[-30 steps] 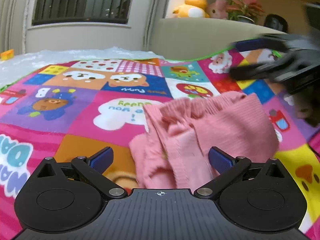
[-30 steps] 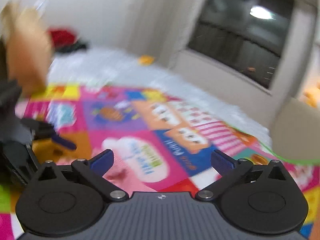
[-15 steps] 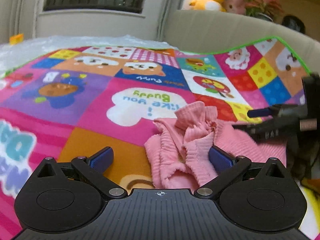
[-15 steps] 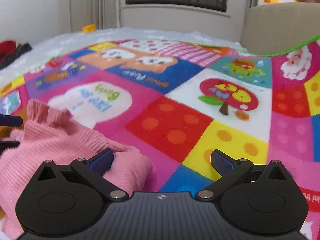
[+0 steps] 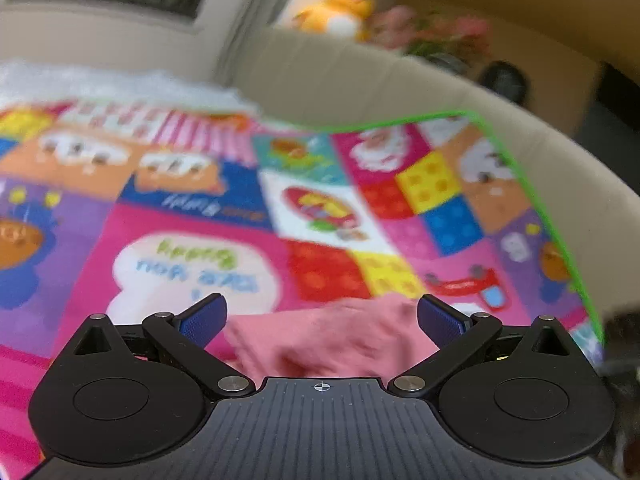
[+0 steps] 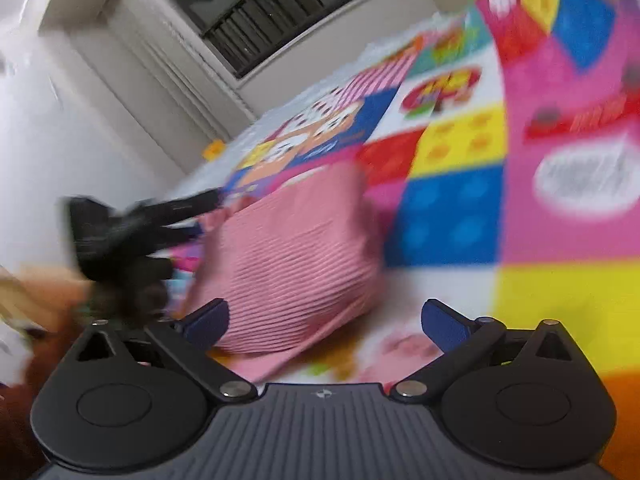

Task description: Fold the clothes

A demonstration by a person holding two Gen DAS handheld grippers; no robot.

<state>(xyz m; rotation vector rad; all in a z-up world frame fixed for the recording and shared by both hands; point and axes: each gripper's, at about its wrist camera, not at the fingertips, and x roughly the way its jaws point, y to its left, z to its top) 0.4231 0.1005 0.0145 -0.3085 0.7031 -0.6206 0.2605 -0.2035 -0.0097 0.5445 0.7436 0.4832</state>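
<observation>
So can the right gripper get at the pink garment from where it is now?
Probably yes. The right gripper is open and the pink garment lies just ahead on the mat, nothing between them. The left gripper sits at its far side.

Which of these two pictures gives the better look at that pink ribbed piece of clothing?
The right wrist view. There the pink garment shows most of its ribbed surface, bunched on the colourful mat, though blurred. The left wrist view catches only a blurred top edge of it between the open left gripper fingers.
</observation>
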